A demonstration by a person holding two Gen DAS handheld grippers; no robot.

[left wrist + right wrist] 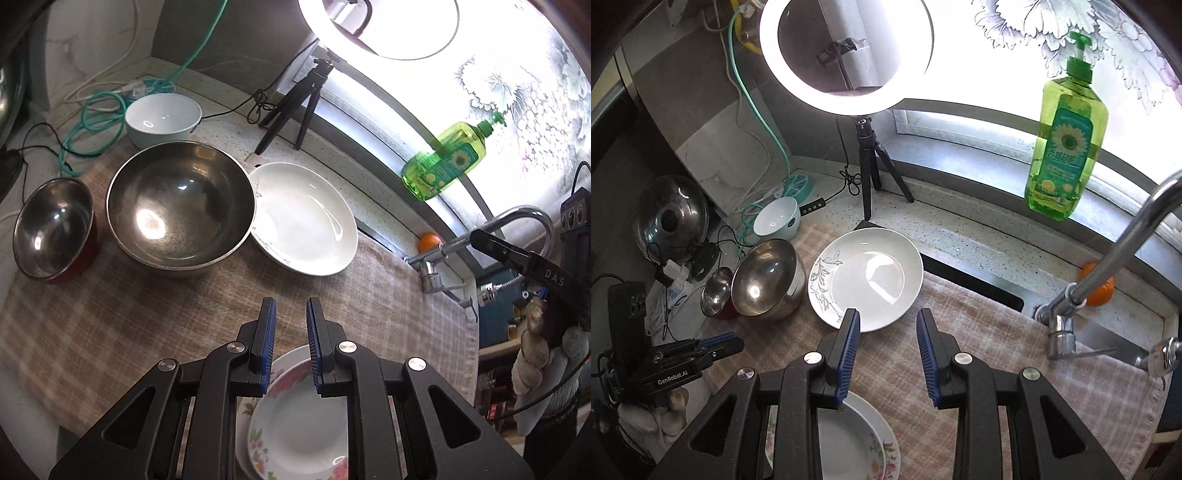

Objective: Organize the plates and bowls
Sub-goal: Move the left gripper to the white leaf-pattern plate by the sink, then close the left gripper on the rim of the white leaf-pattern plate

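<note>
Speckled stone counter [979, 236] below a bright frosted window, largely covered by a checked cloth [184, 332]. Along the back edge stand a lit ring light [846, 55] on a small black tripod [870, 173], a green bottle of dish soap [1067, 136] on the sill, and an orange [1099, 291] behind the chrome tap [1108, 266] at the sink end. In the far corner by the wall lie coiled teal and white cables [99, 110], with a pale bowl [162, 118] just in front of them. On the cloth, in a row: a small steel bowl with red outside [55, 236], a large steel bowl [181, 206] close beside it, and a white plate with a grey leaf motif [866, 278] touching or nearly touching the large bowl's rim. At the near edge of the cloth two floral plates [295, 421] lie stacked, the upper one smaller. The left gripper [291, 332] hangs above this stack, its blue-padded fingers [267, 332] narrowly parted with nothing between them. The right gripper [888, 343] points down over the cloth between the white plate and the floral stack, its fingers [849, 350] spread moderately and empty; the left finger overlaps the stack's rim in view, contact uncertain. Each gripper is held by a hand in a light knit glove [535, 354]. A pot lid [670, 218] leans at the counter's left end.
</note>
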